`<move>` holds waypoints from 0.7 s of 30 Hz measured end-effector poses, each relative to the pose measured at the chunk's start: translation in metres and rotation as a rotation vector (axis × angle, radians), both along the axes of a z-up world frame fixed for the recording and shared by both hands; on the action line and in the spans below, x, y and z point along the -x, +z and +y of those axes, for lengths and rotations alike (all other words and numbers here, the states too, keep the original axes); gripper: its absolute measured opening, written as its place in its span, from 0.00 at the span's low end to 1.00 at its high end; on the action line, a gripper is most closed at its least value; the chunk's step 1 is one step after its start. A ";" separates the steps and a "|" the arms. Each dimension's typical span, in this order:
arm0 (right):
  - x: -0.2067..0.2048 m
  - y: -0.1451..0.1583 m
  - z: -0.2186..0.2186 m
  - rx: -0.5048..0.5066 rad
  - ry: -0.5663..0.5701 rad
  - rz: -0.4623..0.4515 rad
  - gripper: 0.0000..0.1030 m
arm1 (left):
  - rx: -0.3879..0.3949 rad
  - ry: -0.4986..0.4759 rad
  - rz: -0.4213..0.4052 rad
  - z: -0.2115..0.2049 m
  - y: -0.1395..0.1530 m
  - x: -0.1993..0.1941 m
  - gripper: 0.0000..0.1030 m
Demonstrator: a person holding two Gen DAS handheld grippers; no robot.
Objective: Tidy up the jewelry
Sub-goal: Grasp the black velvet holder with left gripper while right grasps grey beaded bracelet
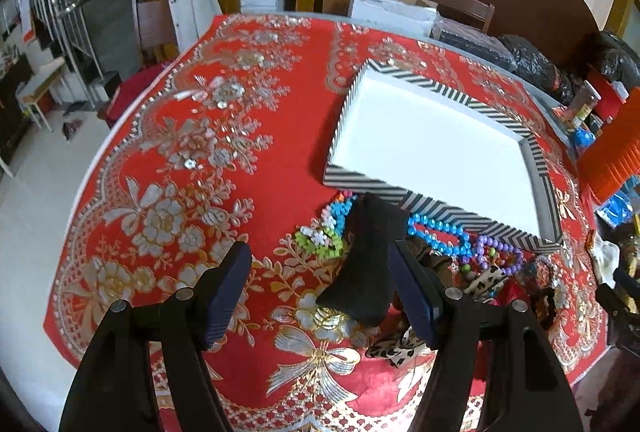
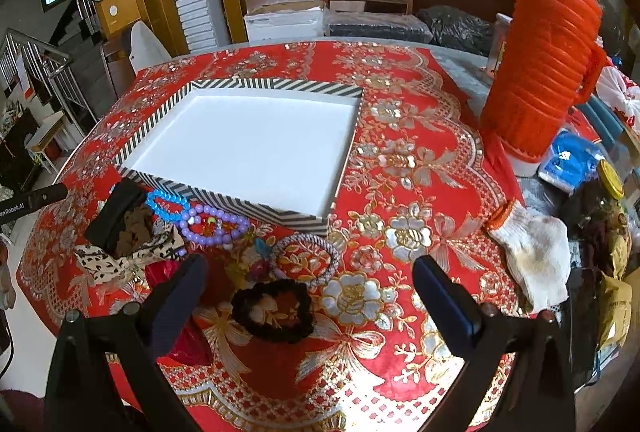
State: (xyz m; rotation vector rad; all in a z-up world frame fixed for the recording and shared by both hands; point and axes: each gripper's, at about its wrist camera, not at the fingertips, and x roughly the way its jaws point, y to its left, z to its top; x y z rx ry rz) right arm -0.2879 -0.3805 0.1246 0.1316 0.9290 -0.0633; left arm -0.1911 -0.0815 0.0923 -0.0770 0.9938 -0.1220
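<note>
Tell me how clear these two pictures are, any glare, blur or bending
Left wrist view: strong fisheye bending curves the table edge, the corners go black, and the white tray floor is washed out; the black pouch shows little detail. Right wrist view: same bending, glare on the tray floor and the cloth's silver flowers, and the orange flask leans with the distortion.

White tray [image 2: 248, 148] interior bare, jewelry heap [image 2: 192, 224] crowding its near rim, orange thermos [image 2: 540, 64] blocking far right

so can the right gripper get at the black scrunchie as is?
Probably yes. The right gripper is open, and the black scrunchie lies flat on the cloth between its fingers with nothing on top.
</note>
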 end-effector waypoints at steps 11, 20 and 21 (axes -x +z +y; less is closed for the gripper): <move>-0.014 -0.032 -0.017 -0.008 -0.021 0.074 0.74 | 0.036 -0.110 0.085 -0.016 -0.024 -0.014 0.50; -0.048 -0.067 -0.025 -0.022 -0.031 0.150 0.58 | -0.008 -0.188 0.124 -0.032 -0.040 -0.031 0.38; -0.050 -0.069 -0.025 -0.022 -0.031 0.156 0.58 | -0.014 -0.194 0.131 -0.034 -0.043 -0.034 0.32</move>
